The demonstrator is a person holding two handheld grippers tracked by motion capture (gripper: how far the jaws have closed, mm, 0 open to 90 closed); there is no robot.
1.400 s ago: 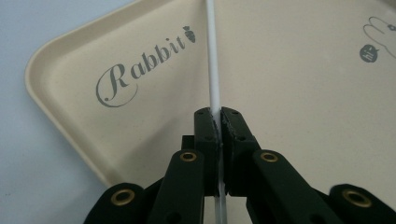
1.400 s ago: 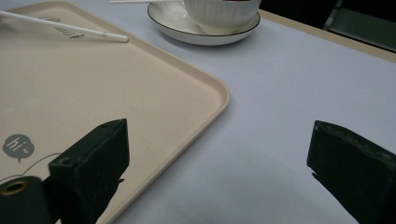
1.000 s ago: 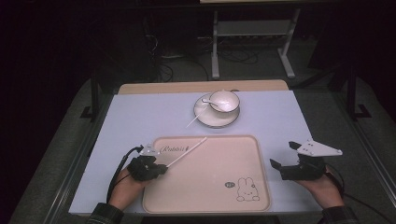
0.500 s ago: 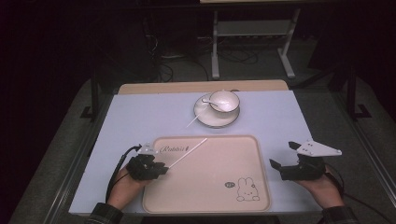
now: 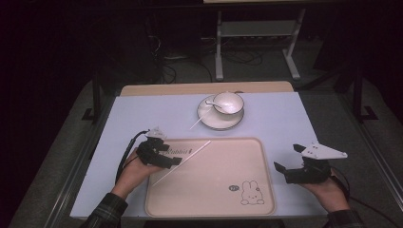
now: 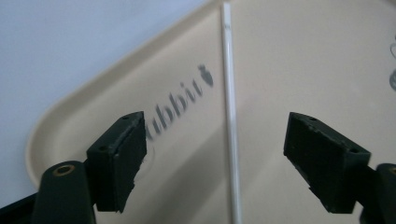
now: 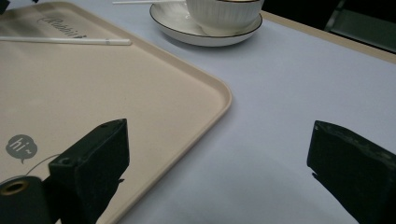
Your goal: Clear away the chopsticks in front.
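Now the left gripper (image 5: 175, 161) is hovering over the near-left part of the beige tray (image 5: 247, 156), and its jaws have just been opening: they are standing wide, with the thin white stick (image 6: 230, 121) lying loose between them on the tray floor, touched by neither pad. The stick is running diagonally toward the tray's far rim, beside the printed lettering. It is looking very light, slender and rigid, probably smooth plastic, though the picture is too soft to say; it is likely to roll or pivot if pinched near one end, so a hold around its middle, squarely across the shaft, seems best. The left hand (image 5: 135, 171) is coming in low with the gripper angled down and inward. The right gripper (image 5: 290, 170) is resting released at the tray's right edge, holding nothing.
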